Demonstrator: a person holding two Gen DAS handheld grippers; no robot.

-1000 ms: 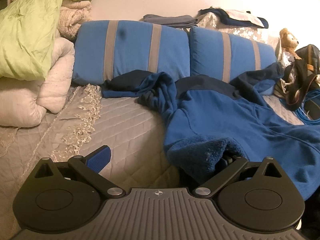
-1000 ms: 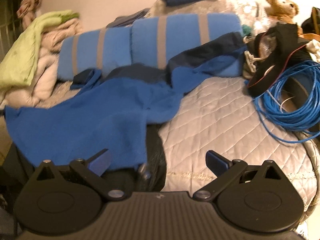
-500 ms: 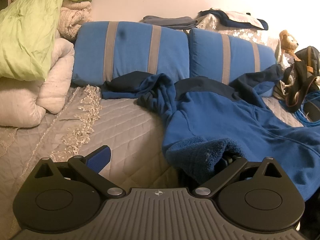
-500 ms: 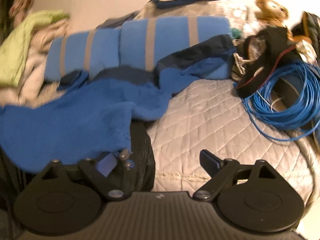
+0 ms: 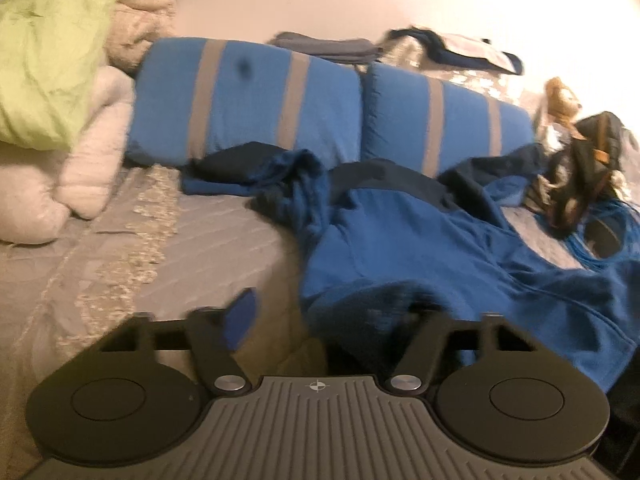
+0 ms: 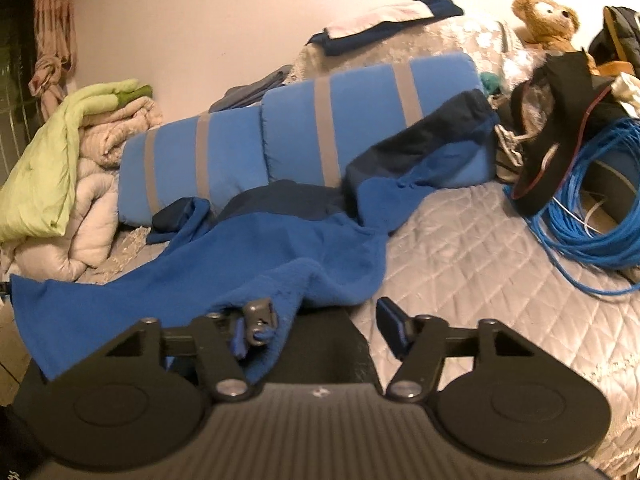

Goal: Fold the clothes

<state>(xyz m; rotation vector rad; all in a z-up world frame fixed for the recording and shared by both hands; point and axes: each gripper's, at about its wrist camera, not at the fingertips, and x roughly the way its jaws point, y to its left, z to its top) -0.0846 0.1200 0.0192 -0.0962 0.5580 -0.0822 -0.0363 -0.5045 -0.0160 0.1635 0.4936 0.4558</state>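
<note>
I have the blue fleece jacket (image 5: 404,240) spread across the quilted bed (image 5: 224,248), its dark collar up against the two blue striped pillows (image 5: 248,96) and its hem hanging toward me over the near edge. My left hand-held gripper (image 5: 320,312) has just been closing; its left blue pad (image 5: 240,320) stands clear over the bedspread while the right finger is buried under the fluffy hem, so the fabric sits between the jaws, but this view is blurred and I cannot tell whether the pads press on it. My right hand-held gripper (image 6: 316,324) has also just been closing: the hem edge with its grey zipper pull (image 6: 260,316) lies against the left pad, and the right pad (image 6: 394,324) stands apart from it over the bed, so nothing is clamped there. From the right wrist I see one sleeve (image 6: 420,148) draped up over the right pillow. A coil of blue cable (image 6: 588,216) lies at the right beside a dark bag (image 6: 560,128), with a teddy bear (image 6: 548,20) behind. Folded quilts (image 6: 68,184) are piled at the left.
</note>
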